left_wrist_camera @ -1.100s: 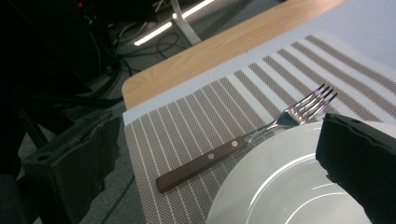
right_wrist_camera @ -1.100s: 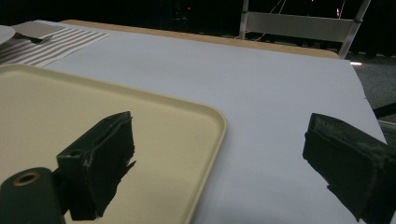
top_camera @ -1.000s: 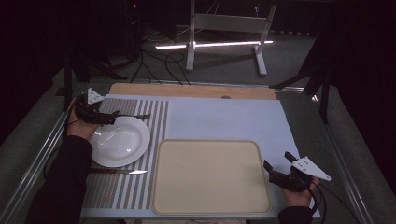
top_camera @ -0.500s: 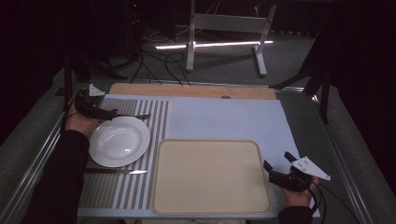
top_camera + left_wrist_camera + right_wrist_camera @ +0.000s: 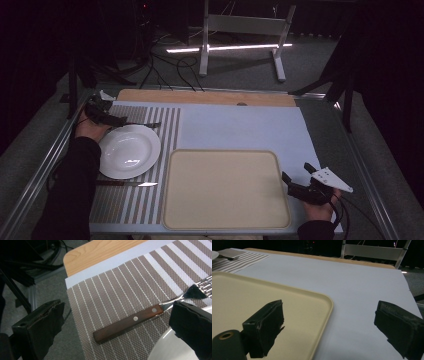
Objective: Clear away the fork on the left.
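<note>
Left gripper [image 5: 117,322]: jaws wide apart, empty, straddling the wooden-handled steel fork [image 5: 130,321].
Fork: flat on the brown striped woven placemat [image 5: 120,290], beside the round white plate [image 5: 129,151].
Right gripper [image 5: 332,327]: gaping, empty, at the cream plastic tray [image 5: 262,300] edge.
Progress: likely nothing lifted yet; tray bare.

A plate [image 5: 129,150] sits on the placemat [image 5: 167,130] at the table's left, with a fork [image 5: 140,317] beyond it and a knife [image 5: 126,184] on its near side. The tray [image 5: 225,187] lies just right of the placemat, on the near half of the table sheet [image 5: 240,127].
</note>
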`<action>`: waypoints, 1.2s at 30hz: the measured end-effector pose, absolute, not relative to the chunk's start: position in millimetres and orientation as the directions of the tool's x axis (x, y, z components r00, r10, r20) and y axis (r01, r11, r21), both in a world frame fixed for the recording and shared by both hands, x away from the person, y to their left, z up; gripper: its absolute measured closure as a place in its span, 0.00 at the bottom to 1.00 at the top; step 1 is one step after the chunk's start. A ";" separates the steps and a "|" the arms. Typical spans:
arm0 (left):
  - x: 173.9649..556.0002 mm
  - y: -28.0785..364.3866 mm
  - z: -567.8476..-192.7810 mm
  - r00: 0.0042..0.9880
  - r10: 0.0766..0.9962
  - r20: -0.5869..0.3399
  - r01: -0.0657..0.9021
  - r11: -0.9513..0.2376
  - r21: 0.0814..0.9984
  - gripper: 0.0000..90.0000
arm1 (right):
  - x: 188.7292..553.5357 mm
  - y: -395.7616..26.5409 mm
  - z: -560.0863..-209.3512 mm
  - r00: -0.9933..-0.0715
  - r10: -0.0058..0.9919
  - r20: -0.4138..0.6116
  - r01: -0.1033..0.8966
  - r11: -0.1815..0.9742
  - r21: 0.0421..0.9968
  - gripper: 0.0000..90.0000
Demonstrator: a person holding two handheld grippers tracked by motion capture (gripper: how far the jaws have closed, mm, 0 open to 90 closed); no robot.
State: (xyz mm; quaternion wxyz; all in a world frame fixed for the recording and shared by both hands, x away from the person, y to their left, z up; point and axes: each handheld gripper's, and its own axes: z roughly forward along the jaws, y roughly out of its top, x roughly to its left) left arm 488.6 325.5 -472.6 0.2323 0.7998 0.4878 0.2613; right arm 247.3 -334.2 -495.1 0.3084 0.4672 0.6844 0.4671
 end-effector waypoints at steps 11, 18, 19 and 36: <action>503.3 324.1 -486.7 0.377 0.912 0.160 0.739 -0.401 0.541 0.00 | 249.1 -333.1 -497.5 -0.382 0.924 0.006 0.363 0.144 0.921 0.10; 508.4 327.8 -494.9 0.362 0.921 0.144 0.772 -0.383 0.508 0.09 | 249.6 -333.6 -498.1 -0.382 0.924 0.007 0.366 0.145 0.919 0.10; 509.1 327.4 -495.5 0.365 0.920 0.142 0.773 -0.384 0.504 0.10 | 249.6 -333.6 -498.2 -0.382 0.924 0.006 0.366 0.145 0.919 0.10; 515.6 329.9 -500.4 0.427 0.901 0.072 0.794 -0.412 0.448 0.34 | 247.4 -336.1 -498.2 -0.384 0.923 0.010 0.367 0.143 0.919 0.10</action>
